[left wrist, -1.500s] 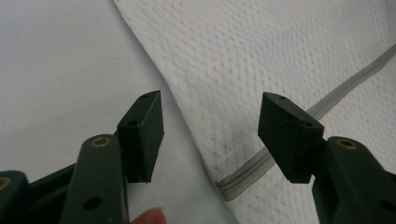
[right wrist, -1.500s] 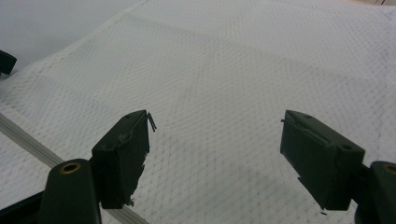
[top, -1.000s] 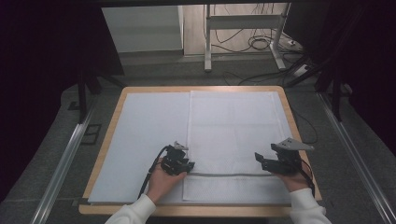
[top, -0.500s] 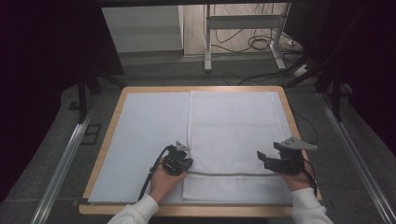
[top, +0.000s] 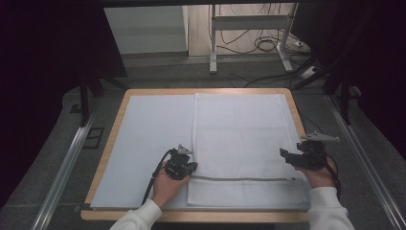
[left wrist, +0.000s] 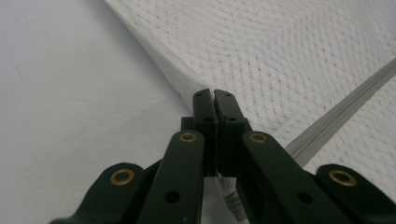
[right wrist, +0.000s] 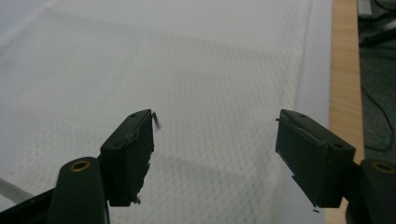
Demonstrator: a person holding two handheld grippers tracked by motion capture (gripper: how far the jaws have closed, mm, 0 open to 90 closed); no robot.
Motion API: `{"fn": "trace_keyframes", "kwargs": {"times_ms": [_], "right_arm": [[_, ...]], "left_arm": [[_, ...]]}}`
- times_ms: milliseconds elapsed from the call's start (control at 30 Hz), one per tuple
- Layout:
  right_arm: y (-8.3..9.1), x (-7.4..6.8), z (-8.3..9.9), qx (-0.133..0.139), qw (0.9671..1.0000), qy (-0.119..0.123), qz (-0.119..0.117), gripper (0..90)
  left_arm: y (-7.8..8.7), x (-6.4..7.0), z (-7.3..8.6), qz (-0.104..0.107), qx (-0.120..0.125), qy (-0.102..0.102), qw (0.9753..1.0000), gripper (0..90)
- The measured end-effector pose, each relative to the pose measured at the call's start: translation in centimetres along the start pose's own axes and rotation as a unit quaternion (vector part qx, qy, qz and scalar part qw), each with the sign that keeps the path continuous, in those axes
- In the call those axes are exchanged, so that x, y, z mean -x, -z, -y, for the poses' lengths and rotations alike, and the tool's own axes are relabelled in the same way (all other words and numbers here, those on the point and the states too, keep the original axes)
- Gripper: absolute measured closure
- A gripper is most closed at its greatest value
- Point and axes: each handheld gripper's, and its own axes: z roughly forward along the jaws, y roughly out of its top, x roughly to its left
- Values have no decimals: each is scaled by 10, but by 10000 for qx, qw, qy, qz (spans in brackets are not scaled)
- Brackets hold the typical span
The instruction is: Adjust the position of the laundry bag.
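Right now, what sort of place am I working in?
Probably a lab or recording workspace, not a home: a wooden table under a white sheet, a bare metal stand behind it, and loose cables on the floor.

A lab or recording studio, by its look: black curtains (top: 48, 72) hang on both sides; loose cables (top: 268, 45) lie on the far floor under a metal stand (top: 249, 28); metal rails (top: 64, 167) flank a wooden tabletop (top: 115, 124) covered with a white sheet (top: 153, 129).

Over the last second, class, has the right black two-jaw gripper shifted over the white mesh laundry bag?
No. The right black two-jaw gripper keeps its spot near the white mesh laundry bag's right edge, just above the grey zipper, in the high view.
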Motion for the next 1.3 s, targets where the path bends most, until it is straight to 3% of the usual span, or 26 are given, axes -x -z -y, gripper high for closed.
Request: {"fn": "trace_keyframes", "kwargs": {"times_ms": [33,200,567,967,1300], "right_arm": [[-3,5,3,-153,9998,-53,107,303],[-13,19,12,-411,9986,-133,292,330],[-18,28,18,-638,9969,-186,421,356],[-28,35,25,-993,9941,-257,343,386],[-35,32,28,-1186,9923,-172,297,574]], "left_arm": [[0,0,0,15,20,22,10000,899],[-1,0,1,33,39,60,10000,899],[-1,-1,1,74,43,87,9999,899],[-1,-1,0,106,37,78,9999,899],[0,-1,0,116,33,73,9999,900]]}}
